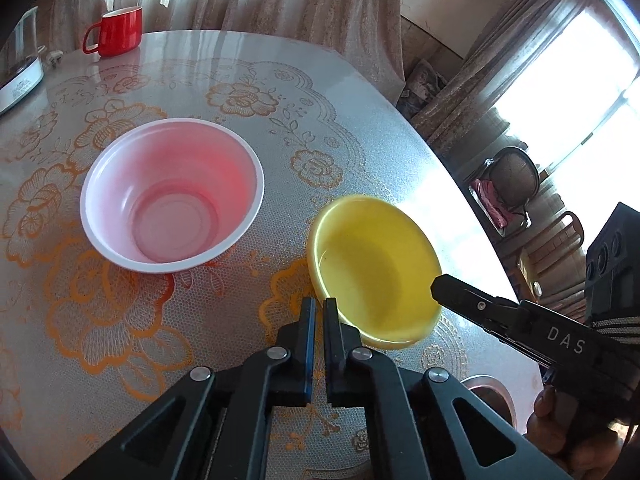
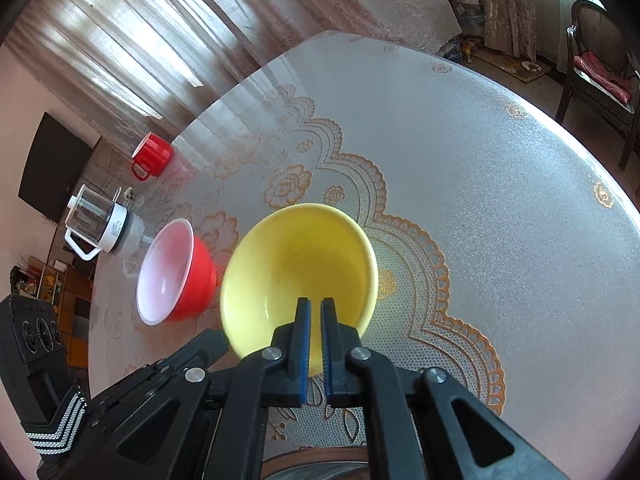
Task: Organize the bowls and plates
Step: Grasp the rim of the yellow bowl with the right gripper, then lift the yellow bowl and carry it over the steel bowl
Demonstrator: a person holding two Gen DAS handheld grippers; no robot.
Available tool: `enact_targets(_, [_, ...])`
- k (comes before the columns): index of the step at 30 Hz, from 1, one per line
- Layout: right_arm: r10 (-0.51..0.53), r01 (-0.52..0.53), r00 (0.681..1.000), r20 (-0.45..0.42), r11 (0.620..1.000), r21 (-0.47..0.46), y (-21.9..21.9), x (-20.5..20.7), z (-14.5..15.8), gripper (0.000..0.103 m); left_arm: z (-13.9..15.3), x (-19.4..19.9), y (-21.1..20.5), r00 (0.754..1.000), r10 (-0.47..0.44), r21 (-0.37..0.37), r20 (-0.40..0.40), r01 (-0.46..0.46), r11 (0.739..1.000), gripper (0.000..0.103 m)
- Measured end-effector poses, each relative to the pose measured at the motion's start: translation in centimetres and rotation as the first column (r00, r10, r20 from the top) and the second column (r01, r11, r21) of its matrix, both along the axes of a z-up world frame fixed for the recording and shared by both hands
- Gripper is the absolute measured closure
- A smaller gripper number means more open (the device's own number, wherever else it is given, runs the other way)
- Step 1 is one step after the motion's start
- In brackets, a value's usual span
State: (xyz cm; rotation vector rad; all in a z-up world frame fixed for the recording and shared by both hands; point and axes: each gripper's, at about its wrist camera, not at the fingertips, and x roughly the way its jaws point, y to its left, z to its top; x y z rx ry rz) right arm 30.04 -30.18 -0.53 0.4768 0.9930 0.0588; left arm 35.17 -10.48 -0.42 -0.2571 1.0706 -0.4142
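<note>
A yellow bowl [image 1: 372,268] [image 2: 296,264] sits tipped near the front of the round table [image 1: 320,92]. My left gripper [image 1: 320,308] is shut at the bowl's near-left rim, its right finger overlapping the rim. In the right wrist view the left gripper [image 2: 218,338] meets the bowl's left edge. My right gripper [image 2: 316,308] is shut on the bowl's near rim, with yellow showing in the narrow gap. From the left wrist view the right gripper [image 1: 438,286] bites the bowl's right rim. A red bowl with a white inside [image 1: 172,196] [image 2: 176,276] stands just left of the yellow one.
A red mug [image 1: 120,32] [image 2: 154,156] and a glass kettle [image 1: 20,60] [image 2: 96,224] stand at the far left of the table. A metal rim [image 1: 488,392] shows near the front edge. A chair [image 2: 600,60] stands beyond the table's right side.
</note>
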Motion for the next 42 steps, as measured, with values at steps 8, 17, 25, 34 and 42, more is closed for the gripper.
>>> enact_targets(8, [-0.059,0.058,0.998,0.005,0.998,0.033,-2.1,-0.2,0.2,0.079,0.0,1.0,0.1,0.999,0.022,-0.095,-0.047,-0.026,0.995,0.051])
enact_targets(17, [-0.039,0.038,0.999,-0.037,0.999,-0.036,-1.4,0.3,-1.1,0.095,-1.1,0.7,-1.6,1.000,-0.022,0.028,-0.013,0.023,0.999,0.089])
enact_targets(25, [-0.012,0.012,1.000,-0.022,1.000,-0.010,-1.2,-0.8,-0.2,0.096,0.7,-1.0,-0.1,1.000,-0.016,0.032,0.021,0.015,0.999,0.090])
enact_targets(34, [0.035,-0.035,0.999,0.034,0.999,-0.005,0.2,-4.0,2.5,0.096,4.1,-4.1,1.6,0.997,-0.014,0.025,0.075,0.012,1.000,0.090])
enact_targets(42, [0.078,-0.076,0.994,0.076,0.997,-0.022,1.0,-8.3,4.5,0.096,5.8,-8.9,2.4,0.995,-0.037,-0.005,0.094,0.038,0.999,0.090])
